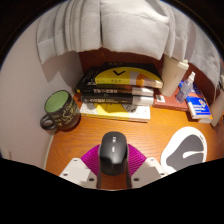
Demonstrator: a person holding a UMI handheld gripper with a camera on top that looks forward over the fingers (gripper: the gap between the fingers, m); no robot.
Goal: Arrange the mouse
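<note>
a dark grey, rounded plastic computer mouse point(111, 155) is sitting between the gripper's point(112, 172) two pale fingers, its rear end flanked by the magenta pads point(90, 158), over the wooden desk point(70, 150). the pads are appearing to press on both its flanks, so the fingers are looking clamped on the mouse rather than merely standing about it, though contact on the far side is hard to confirm. beyond the mouse a stack of books with a yellow-and-black cover on top point(120, 84) is lying, with a green-glazed ceramic mug point(61, 110) beside it and a white rounded object point(184, 152) off to the other side. the mouse is likely light, stiff and smooth-shelled, so it is liable to slip; holding it low on its straight sides, near the middle, is seeming safest.
</note>
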